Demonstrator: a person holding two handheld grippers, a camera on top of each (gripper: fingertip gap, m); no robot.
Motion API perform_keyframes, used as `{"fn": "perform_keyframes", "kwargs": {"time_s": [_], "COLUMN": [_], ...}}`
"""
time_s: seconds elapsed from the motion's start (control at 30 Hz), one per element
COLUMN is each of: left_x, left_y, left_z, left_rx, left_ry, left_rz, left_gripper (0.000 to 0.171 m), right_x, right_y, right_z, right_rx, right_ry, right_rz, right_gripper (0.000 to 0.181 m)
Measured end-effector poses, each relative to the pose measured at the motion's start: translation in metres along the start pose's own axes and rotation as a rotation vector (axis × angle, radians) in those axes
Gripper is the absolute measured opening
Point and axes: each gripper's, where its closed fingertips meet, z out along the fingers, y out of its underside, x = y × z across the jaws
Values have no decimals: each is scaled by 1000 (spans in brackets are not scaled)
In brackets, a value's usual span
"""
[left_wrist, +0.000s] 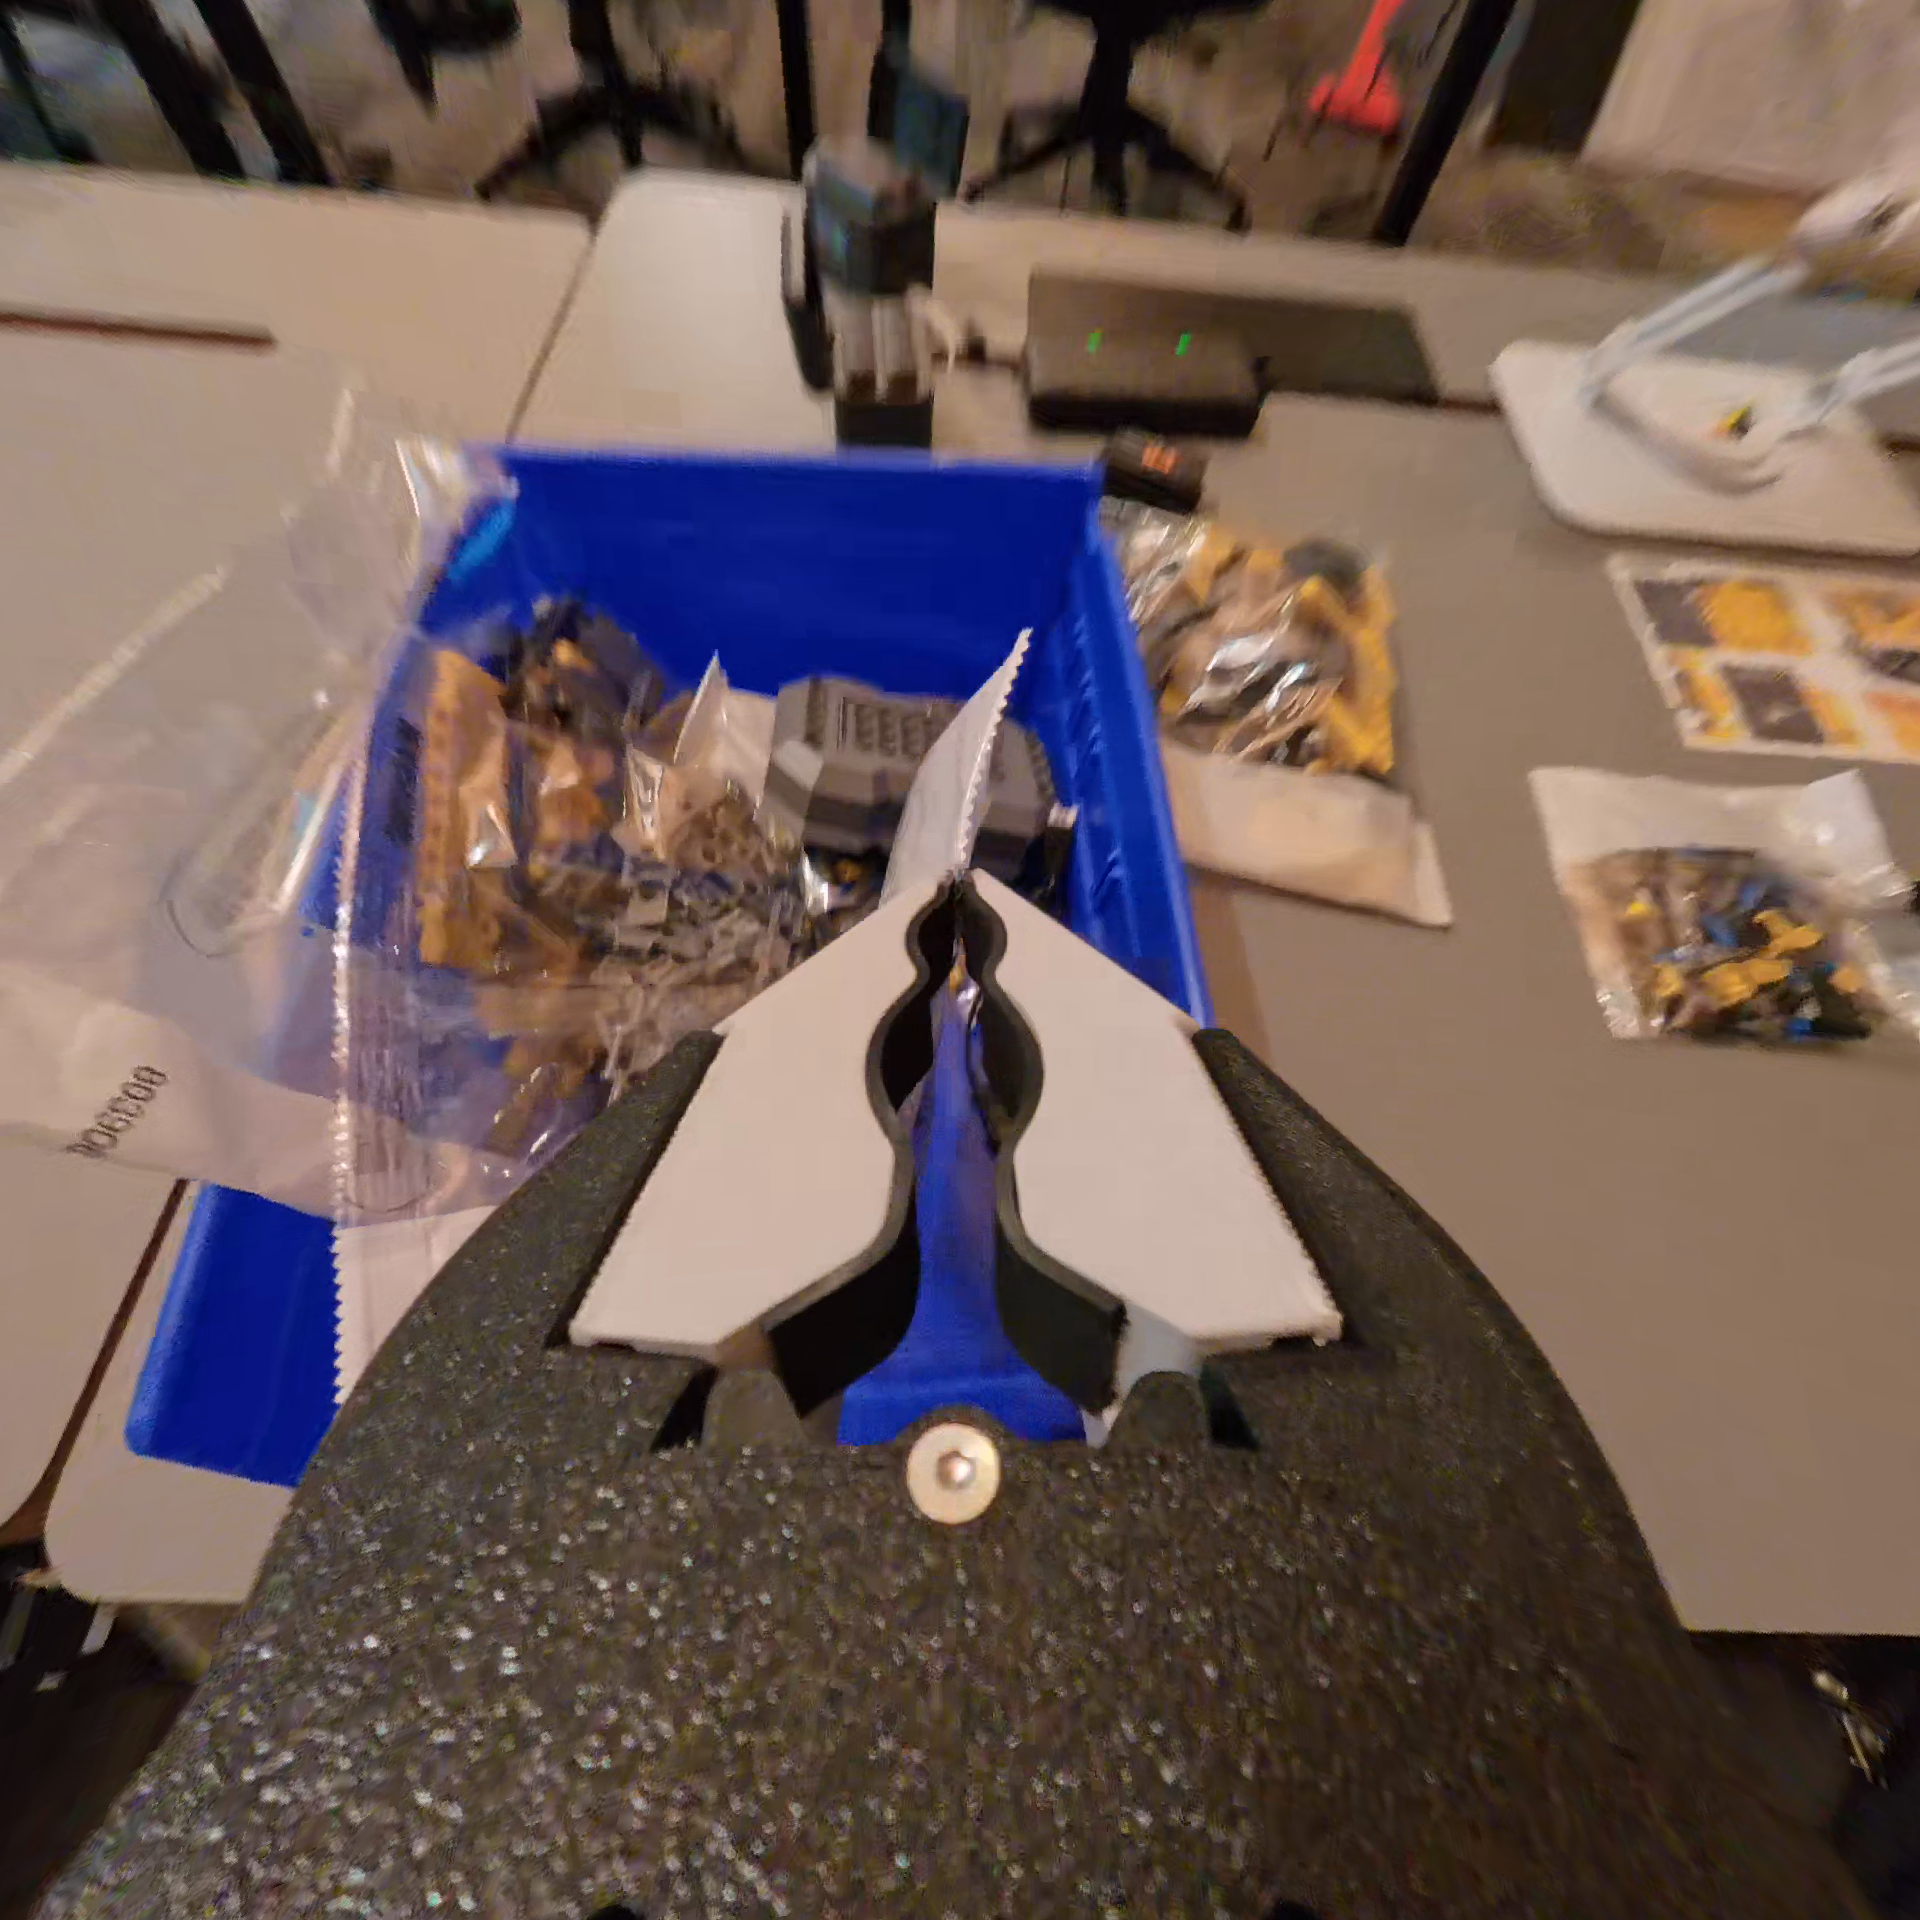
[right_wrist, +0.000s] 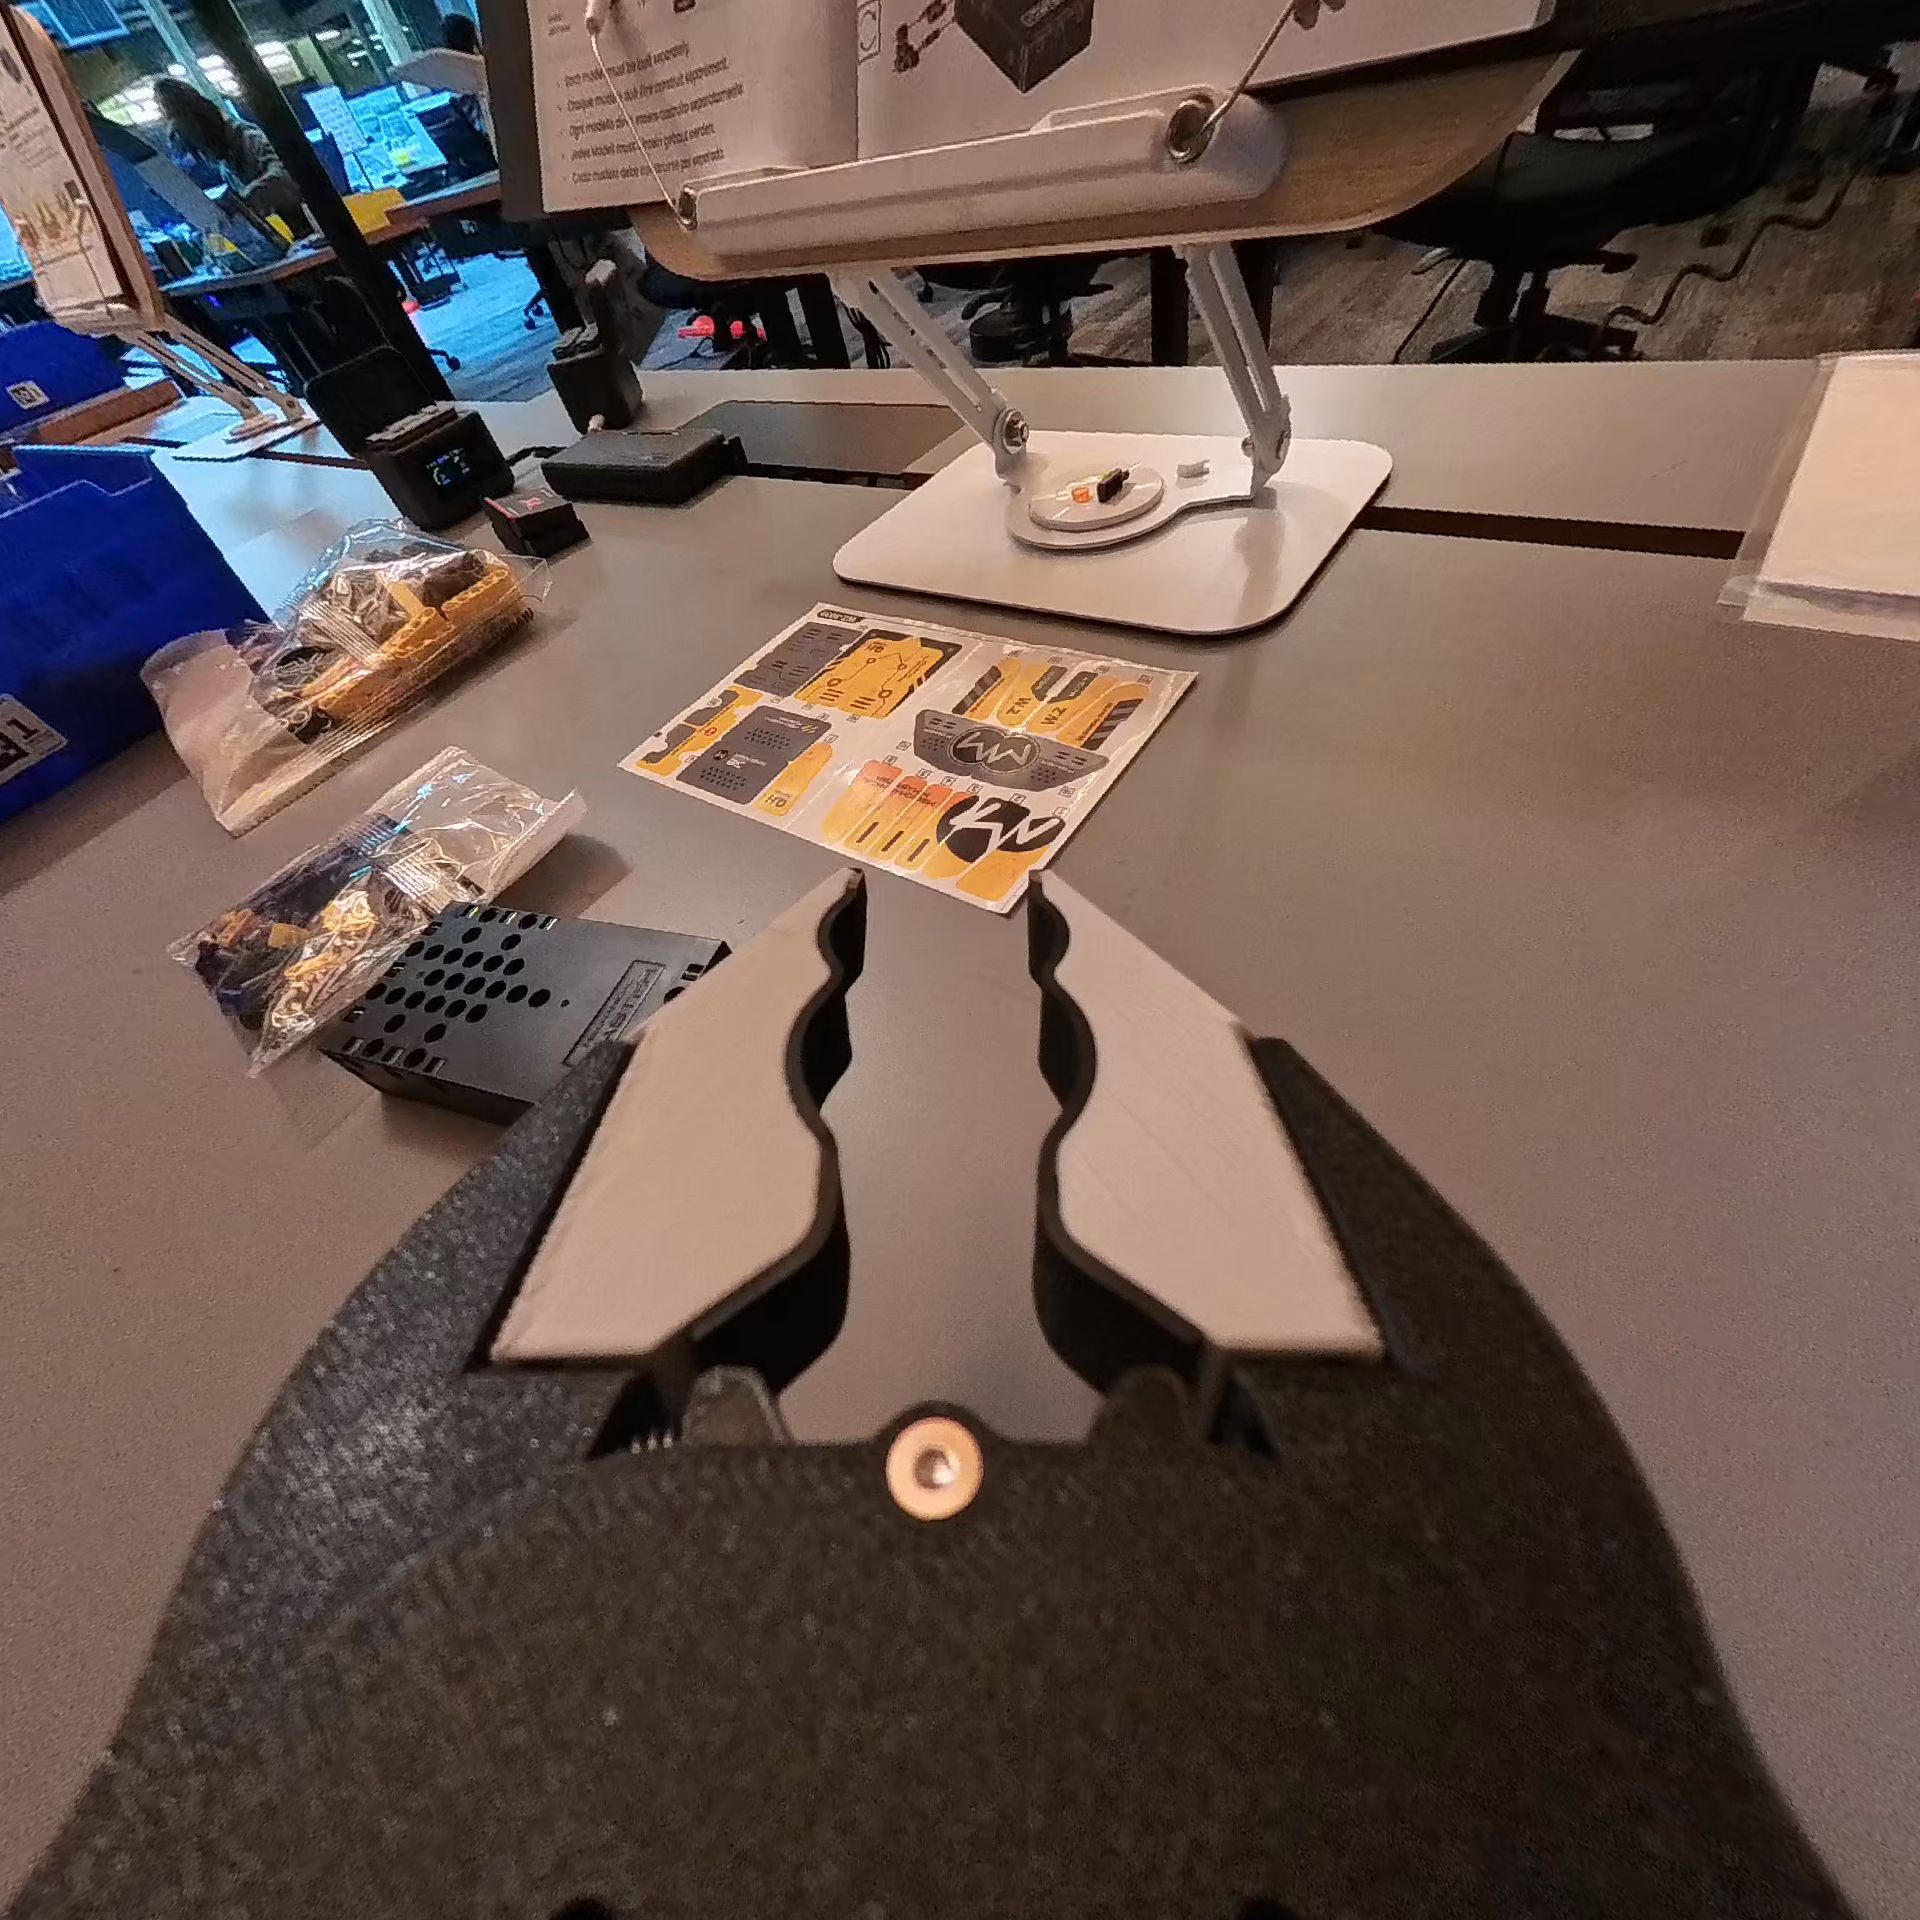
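Note:
In the left wrist view my left gripper (left_wrist: 961, 885) is over a blue bin (left_wrist: 810, 540), and its fingertips are shut on the white serrated edge of a clear plastic bag (left_wrist: 961, 769) that stands up from the bin. The bin also holds a larger clear bag of yellow and dark small parts (left_wrist: 520, 831) and a grey block (left_wrist: 873, 748). In the right wrist view my right gripper (right_wrist: 945, 883) is open and empty just above the grey table (right_wrist: 1455, 935). It is near the edge of a yellow and black sticker sheet (right_wrist: 914, 748), with a black perforated box (right_wrist: 520, 1008) to its left.
Two bags of small parts (right_wrist: 353, 914) (right_wrist: 384, 644) lie left of the sticker sheet. A white stand (right_wrist: 1122, 540) holding an open booklet is behind it. Black electronic boxes (right_wrist: 634, 457) sit at the back, and the blue bin (right_wrist: 83, 603) is at far left. The gap from one gripper's tips to the other's is roughly 60 centimetres.

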Motion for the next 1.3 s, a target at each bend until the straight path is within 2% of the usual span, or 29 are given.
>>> {"fn": "perform_keyframes", "kwargs": {"time_s": [0.1, 0.17, 0.33, 0.4, 0.47, 0.5, 0.6, 0.7, 0.77, 0.87, 0.97, 1.1, 1.3], "left_x": [20, 46, 145, 188, 228, 249, 307, 347, 369, 398, 415, 419, 413], "left_y": [-29, -47, -78, -79, -73, -68, -44, -17, -3, 18, 30, 33, 29], "left_z": [-23, -36, -55, -49, -34, -24, 10, 36, 39, 39, 38, 36, 36], "left_rx": [153, 242, 402, 399, 371, 348, 249, 151, 85, 2, -31, -84, -58], "left_ry": [71, 171, 542, 684, 801, 863, 1023, 1125, 1202, 1258, 1295, 1398, 1457], "left_rz": [8, 28, 51, 50, 26, 1, -109, -239, -307, -294, -281, -359, -418], "left_gripper": [0, 0, 0, 0, 0, 0, 0, 0, 0, 0, 0, 0, 0], "right_x": [-1, -2, -11, -31, -71, -92, -152, -197, -208, -202, -197, -201, -200], "right_y": [1, 1, -2, -15, -37, -47, -65, -55, -40, -18, -5, 5, 5], "right_z": [1, 1, 2, 3, -1, -4, -9, -4, 3, 15, 13, 7, 7], "right_rx": [-5, -9, 10, 78, 183, 230, 323, 289, 242, 181, 153, 126, 130], "right_ry": [1, 4, 14, -45, -192, -260, -394, -477, -483, -427, -418, -460, -446], "right_rz": [-12, -25, -92, -64, -22, -26, -138, -307, -410, -516, -563, -611, -604], "right_gripper": [31, 31, 31, 32, 48, 50, 59, 72, 76, 79, 60, 30, 22]}}
